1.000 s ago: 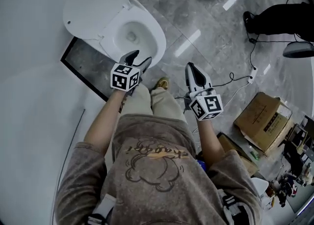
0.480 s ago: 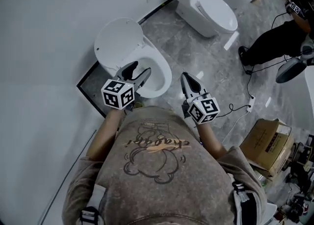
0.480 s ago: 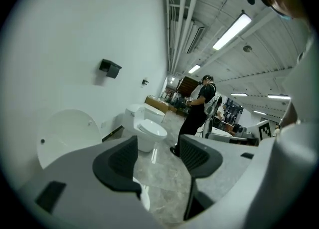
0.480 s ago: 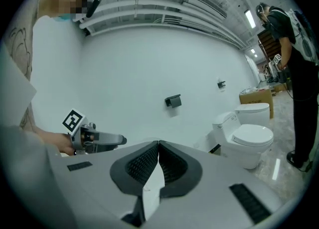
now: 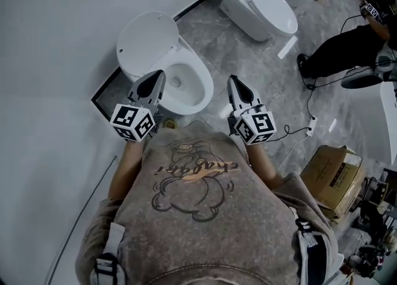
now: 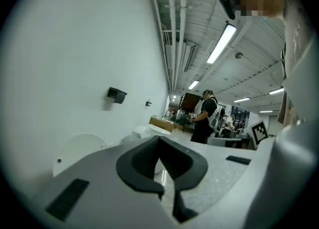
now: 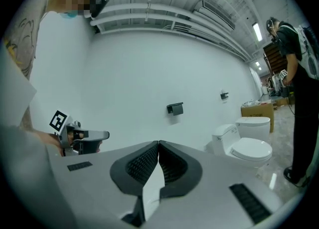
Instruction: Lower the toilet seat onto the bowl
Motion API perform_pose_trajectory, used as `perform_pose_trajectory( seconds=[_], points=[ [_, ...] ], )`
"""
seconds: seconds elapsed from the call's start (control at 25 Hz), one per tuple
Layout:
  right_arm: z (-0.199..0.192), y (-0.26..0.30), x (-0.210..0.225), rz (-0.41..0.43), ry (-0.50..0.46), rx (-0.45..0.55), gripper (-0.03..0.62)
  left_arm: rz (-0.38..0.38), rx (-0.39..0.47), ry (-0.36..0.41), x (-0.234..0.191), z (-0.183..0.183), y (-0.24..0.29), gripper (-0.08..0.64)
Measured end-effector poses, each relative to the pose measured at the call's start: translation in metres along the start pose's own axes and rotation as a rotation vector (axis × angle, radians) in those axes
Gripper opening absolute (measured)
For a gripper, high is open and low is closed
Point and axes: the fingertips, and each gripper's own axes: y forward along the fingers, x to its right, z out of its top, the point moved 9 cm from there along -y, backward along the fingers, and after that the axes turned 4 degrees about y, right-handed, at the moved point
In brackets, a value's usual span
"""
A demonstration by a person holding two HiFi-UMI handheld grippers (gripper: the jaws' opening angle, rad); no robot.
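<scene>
A white toilet stands against the wall with its seat and lid (image 5: 147,34) raised and the bowl (image 5: 185,84) open. My left gripper (image 5: 158,77) hovers over the bowl's near left rim, touching nothing. Its jaws have just been closing and are now shut with nothing between them. My right gripper (image 5: 233,81) is shut and empty, held over the floor right of the bowl. In the left gripper view the raised lid (image 6: 79,149) shows low on the left beyond the left gripper (image 6: 160,139). The right gripper (image 7: 158,144) points at the wall.
A second toilet (image 5: 263,5) with its lid down stands further along the wall. A person in black (image 5: 338,51) is at the right, near a cable and power strip (image 5: 310,119). Cardboard boxes (image 5: 332,175) sit at the lower right. A black holder (image 7: 175,108) hangs on the wall.
The left gripper's jaws, spread wide half a second ago, are now closed. Both grippers have risen, and the left one has swung to point over the bowl's left rim.
</scene>
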Motion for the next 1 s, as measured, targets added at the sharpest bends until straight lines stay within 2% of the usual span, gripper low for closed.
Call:
perform_pose_trajectory(
  seconds=[0.28, 0.52, 1.0],
  points=[
    [-0.014, 0.0, -0.002, -0.015, -0.016, -0.015, 0.027, 0.076, 0.008, 0.061, -0.007, -0.023, -0.01, 0.009],
    [-0.025, -0.004, -0.004, -0.009, -0.014, -0.035, 0.028, 0.085, -0.008, 0.037, -0.004, -0.038, -0.008, 0.009],
    [-0.026, -0.007, -0.002, -0.02, -0.009, -0.03, 0.026, 0.095, -0.011, 0.013, -0.003, -0.04, -0.008, 0.009]
  ],
)
